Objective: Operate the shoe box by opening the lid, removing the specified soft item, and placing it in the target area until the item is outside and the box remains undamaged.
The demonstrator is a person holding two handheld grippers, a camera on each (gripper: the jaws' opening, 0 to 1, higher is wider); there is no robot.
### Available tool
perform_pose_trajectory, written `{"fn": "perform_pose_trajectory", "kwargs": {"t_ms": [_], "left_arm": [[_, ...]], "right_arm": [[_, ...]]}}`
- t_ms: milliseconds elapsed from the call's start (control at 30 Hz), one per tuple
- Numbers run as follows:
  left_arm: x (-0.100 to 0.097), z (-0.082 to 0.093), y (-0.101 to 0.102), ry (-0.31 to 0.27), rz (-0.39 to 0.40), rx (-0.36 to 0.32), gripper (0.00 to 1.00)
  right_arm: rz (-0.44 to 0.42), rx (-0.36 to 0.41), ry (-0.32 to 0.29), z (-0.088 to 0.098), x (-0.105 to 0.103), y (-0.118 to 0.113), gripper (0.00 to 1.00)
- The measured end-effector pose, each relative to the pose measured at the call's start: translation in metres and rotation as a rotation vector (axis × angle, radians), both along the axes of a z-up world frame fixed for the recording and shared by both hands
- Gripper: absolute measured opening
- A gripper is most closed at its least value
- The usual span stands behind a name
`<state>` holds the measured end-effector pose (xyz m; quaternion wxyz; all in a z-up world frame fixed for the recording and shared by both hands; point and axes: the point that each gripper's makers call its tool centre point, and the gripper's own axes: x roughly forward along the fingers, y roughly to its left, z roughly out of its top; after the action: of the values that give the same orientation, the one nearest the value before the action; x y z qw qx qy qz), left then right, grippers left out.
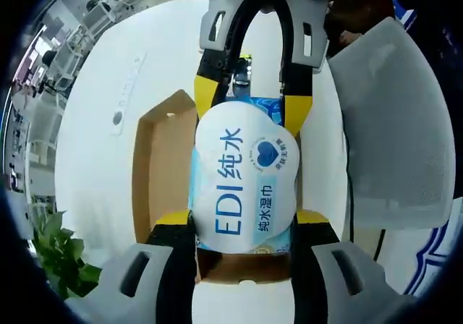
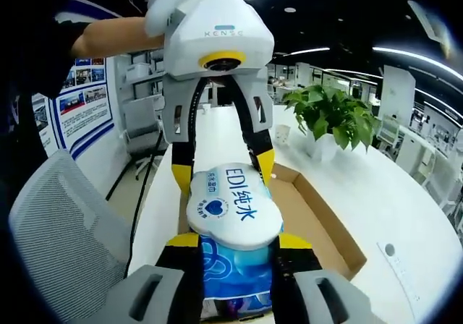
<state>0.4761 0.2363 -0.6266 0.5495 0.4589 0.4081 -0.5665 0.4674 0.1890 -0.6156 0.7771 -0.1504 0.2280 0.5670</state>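
I had the left gripper [image 1: 244, 226] clamped on the wet-wipe pack [image 1: 244, 179], which sat above the open cardboard box [image 1: 163, 165]. The right gripper [image 2: 235, 248] pinched the same pack's other end. White table [image 1: 94, 121] beneath. Grey chair [image 2: 61, 230] at 8 o'clock in the right gripper view, potted plant [image 2: 329, 118] at 2.

The blue-and-white soft wet-wipes pack [image 1: 242, 176] hides most of the open brown cardboard shoe box [image 1: 163, 158] floor; the small print beside the pack's heart logo is illegible.
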Motion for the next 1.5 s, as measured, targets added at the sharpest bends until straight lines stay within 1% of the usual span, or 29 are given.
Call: {"fn": "perform_pose_trajectory", "kwargs": {"t_ms": [367,600,967,1233,1500], "left_arm": [[0.002,0.000,-0.058,0.009,-0.037,-0.026,0.49],[0.004,-0.005,-0.094,0.001,-0.053,-0.043,0.50],[0.006,-0.020,-0.130,0.026,-0.059,-0.050,0.49],[0.010,-0.032,-0.157,0.058,-0.059,-0.061,0.49],[0.013,-0.043,-0.179,0.073,-0.063,-0.070,0.49]], "right_arm": [[-0.036,-0.004,0.000,0.002,-0.001,-0.054,0.29],[-0.055,-0.016,-0.012,-0.003,0.001,-0.089,0.29],[-0.064,-0.022,0.009,-0.017,0.003,-0.126,0.29],[-0.063,-0.026,0.034,-0.027,0.006,-0.152,0.29],[-0.065,-0.036,0.048,-0.038,0.010,-0.174,0.29]]}}
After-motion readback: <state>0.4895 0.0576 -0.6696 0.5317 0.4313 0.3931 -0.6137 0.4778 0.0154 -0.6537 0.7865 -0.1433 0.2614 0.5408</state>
